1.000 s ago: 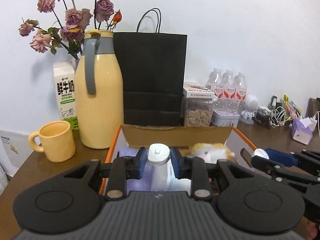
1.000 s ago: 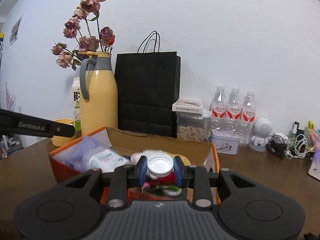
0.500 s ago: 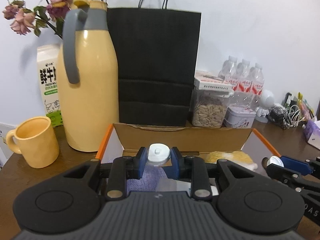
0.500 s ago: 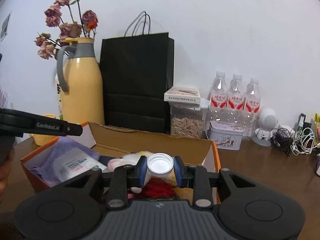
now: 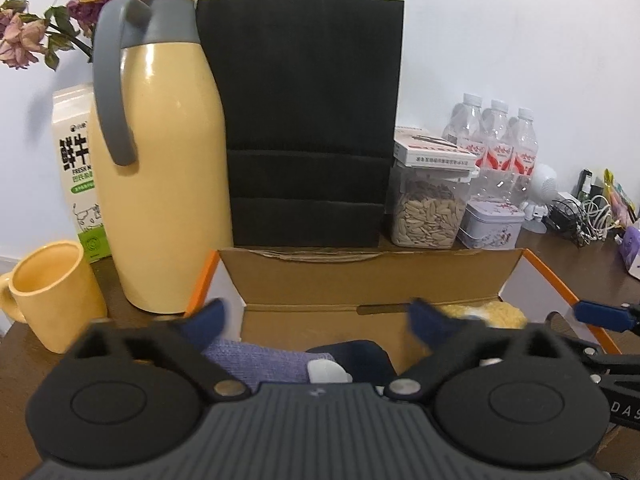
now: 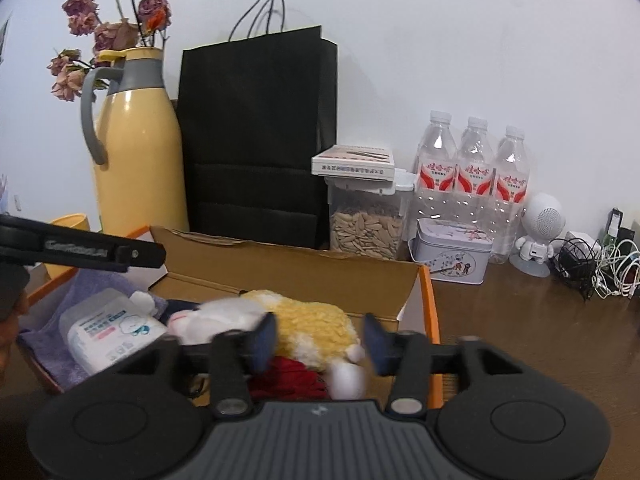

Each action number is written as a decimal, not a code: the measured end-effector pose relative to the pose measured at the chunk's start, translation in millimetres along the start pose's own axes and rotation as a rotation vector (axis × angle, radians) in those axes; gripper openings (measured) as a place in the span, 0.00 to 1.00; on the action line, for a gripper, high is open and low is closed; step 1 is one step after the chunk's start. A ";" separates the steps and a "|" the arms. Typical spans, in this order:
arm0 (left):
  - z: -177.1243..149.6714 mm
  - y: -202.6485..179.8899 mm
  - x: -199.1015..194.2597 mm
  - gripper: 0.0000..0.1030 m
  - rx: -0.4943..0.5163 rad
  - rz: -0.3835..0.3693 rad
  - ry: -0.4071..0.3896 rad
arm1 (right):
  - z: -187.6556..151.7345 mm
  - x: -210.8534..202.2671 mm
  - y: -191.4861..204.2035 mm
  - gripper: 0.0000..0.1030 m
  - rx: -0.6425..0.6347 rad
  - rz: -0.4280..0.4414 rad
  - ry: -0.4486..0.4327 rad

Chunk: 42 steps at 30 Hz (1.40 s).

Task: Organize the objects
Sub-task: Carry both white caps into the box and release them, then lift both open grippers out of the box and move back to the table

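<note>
Right wrist: brown table (image 6: pixel 520 320) against white wall (image 6: pixel 440 40), edges blurred.

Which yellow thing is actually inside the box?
The plush toy lies in the box. The yellow mug and jug stand outside, left of it.

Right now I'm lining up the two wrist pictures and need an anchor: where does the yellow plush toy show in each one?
Left wrist view: only a sliver of the yellow plush toy, right of centre, low against the far wall of the cardboard box.
Right wrist view: the toy lies at centre, in the box, just beyond the blue pads.
Shared landmark: the black paper bag standing behind the box.
</note>
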<state>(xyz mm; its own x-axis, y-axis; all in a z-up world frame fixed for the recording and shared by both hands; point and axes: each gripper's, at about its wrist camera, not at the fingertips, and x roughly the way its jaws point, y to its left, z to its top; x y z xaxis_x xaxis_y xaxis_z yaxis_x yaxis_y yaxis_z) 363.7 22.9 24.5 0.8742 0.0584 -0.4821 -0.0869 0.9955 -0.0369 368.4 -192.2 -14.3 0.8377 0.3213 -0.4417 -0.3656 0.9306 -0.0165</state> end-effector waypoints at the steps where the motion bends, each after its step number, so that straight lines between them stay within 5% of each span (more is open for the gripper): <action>1: 0.0 0.4 -0.8 1.00 -0.004 0.000 0.000 | -0.1 0.9 -2.1 0.64 0.007 -0.006 0.001; 4: 0.3 1.2 -1.1 1.00 -0.014 -0.004 0.013 | -0.3 2.7 -9.7 0.88 0.045 -0.018 0.007; 9: -0.5 0.5 -4.4 1.00 -0.014 0.012 0.010 | -0.9 0.1 -11.6 0.97 0.060 0.009 0.000; 27: -14.7 2.4 -79.3 1.00 -0.026 0.002 -0.071 | -0.9 -60.8 13.8 1.00 -0.001 0.012 -0.084; 42: -56.6 -2.7 -130.2 1.00 0.011 0.002 -0.012 | -35.1 -125.0 27.8 1.00 -0.029 0.020 -0.063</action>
<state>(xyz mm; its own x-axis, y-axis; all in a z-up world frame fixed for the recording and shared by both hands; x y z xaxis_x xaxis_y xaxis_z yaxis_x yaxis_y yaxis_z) 223.0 8.4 37.8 0.8796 0.0614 -0.4717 -0.0836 0.9961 -0.0264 239.3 -212.6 9.0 0.8538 0.3509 -0.3846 -0.3932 0.9188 -0.0344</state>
